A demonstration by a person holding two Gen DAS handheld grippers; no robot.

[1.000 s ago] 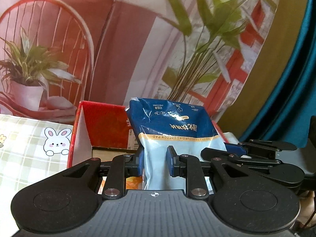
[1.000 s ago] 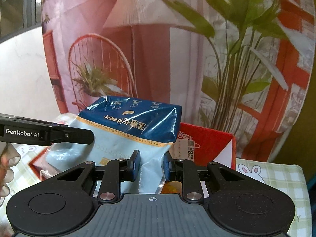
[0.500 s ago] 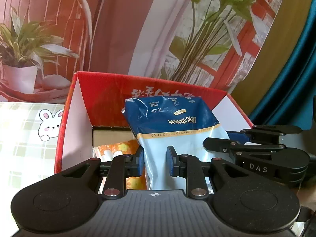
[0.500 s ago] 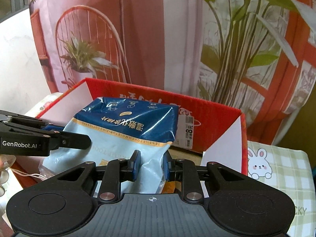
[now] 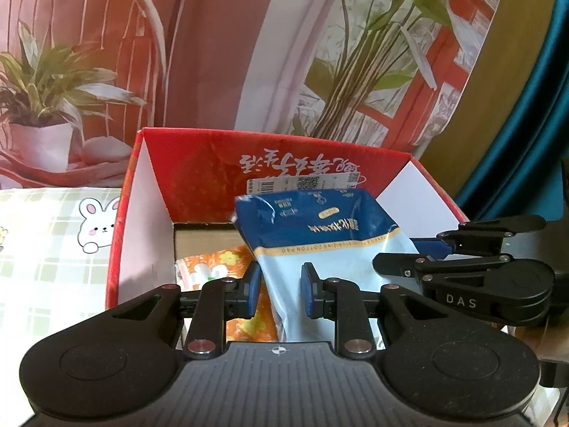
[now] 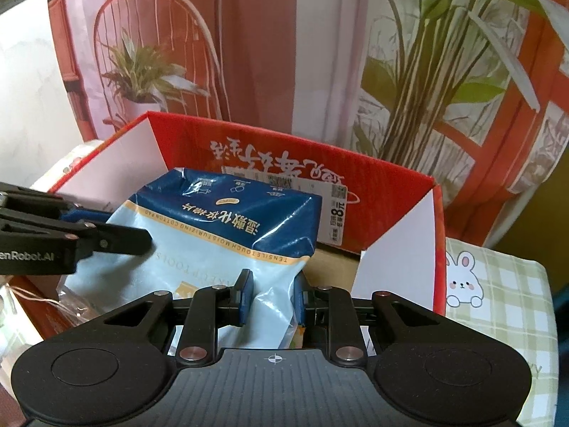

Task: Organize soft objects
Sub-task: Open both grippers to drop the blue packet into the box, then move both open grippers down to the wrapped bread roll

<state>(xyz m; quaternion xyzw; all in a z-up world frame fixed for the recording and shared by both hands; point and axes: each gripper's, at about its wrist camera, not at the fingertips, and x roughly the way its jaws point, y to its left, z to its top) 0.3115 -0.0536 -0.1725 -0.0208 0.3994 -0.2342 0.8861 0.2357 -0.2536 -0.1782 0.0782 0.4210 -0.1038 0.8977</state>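
Both tools grip one blue-and-pale pack [image 5: 320, 245] of cotton pads and hold it in the mouth of the red box [image 5: 199, 167]. The left tool [image 5: 281, 293] pinches the pale lower end between nearly closed pads; the right tool [image 6: 273, 302] has the same end from the other side, its pads pressed into crinkled film. Neither is loose.

The pack looks light and squashy, a stack of soft pads in thin glossy plastic. I judge that film to be slippery and apt to fold, so a hold on the flat sealed end, where the two tools already bite, should serve better than one on the puffed middle, which would simply give.

The box stands on a tabletop under a checked cloth [image 6: 505, 284] with rabbit prints. Its flaps stand open. Inside, beneath the pack, lies an orange flowered packet [image 5: 227, 267], and bare brown cardboard floor shows behind it. A clear bag [image 6: 71, 299] shows at the left edge of the right view; whether it lies in the box I cannot tell.
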